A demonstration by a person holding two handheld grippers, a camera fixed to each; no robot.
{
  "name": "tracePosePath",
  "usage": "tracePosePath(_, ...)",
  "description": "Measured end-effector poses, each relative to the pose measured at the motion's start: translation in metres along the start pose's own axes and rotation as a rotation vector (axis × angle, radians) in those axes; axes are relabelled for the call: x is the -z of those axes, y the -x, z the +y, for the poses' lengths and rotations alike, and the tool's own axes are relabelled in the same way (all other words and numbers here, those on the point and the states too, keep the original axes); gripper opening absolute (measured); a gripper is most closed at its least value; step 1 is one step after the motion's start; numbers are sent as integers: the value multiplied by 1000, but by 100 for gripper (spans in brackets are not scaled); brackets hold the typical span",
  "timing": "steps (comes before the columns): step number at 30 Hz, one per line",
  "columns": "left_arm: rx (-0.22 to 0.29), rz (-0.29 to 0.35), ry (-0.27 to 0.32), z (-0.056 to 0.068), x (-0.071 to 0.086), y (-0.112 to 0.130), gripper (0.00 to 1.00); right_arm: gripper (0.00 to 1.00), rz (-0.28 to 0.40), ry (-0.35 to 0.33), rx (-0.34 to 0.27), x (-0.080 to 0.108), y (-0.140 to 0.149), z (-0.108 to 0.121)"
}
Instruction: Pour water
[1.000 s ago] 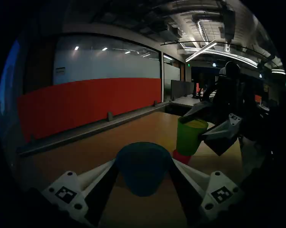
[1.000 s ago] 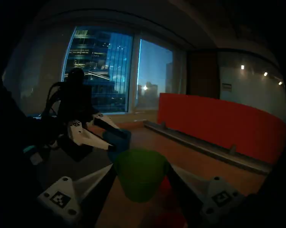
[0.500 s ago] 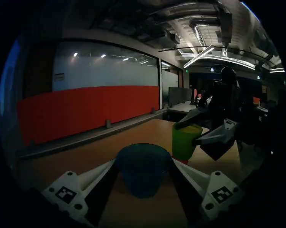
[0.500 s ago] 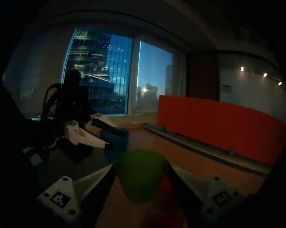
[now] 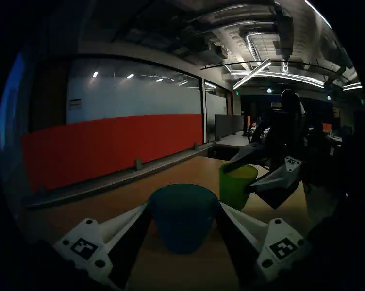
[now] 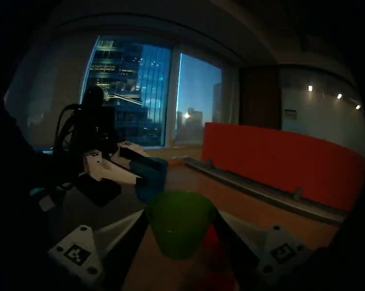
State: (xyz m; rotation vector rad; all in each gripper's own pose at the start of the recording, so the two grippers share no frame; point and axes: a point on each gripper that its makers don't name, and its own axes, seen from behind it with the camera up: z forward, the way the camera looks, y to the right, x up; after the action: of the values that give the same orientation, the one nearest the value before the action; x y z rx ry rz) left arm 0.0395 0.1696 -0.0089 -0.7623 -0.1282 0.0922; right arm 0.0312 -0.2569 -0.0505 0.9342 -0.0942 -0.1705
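Left fingers: left gripper (image 5: 183, 209) pressed on both sides of the upright blue cup (image 5: 183, 230).
Right fingers: right gripper (image 6: 180, 213) clamped around the upright green cup (image 6: 179, 230).
Cups: in the left gripper view, green sits at 2 o'clock from blue, near it.
Below: wooden table (image 5: 129, 194).

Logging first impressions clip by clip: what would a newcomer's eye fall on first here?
Two cups held up in a dim room: a blue cup in the left tongs, low in the left gripper view, and a green cup in the right tongs just beyond it to the right. Behind them a bright red wall panel stretches leftward, and the right gripper view looks out a window at lit towers.
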Motion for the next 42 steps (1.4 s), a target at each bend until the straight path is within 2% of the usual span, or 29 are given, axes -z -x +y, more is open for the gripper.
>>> tracePosePath(9, -74, 20, -14, -2, 2, -19, 87, 99, -4, -14, 4, 0, 3, -4)
tracePosePath(26, -261, 36, -43, 9, 3, -49, 87, 99, -15, -44, 17, -1, 7, -16)
tracePosePath(42, -380, 39, -55, 16, -2, -68, 87, 99, -18, -71, 22, -3, 10, -27)
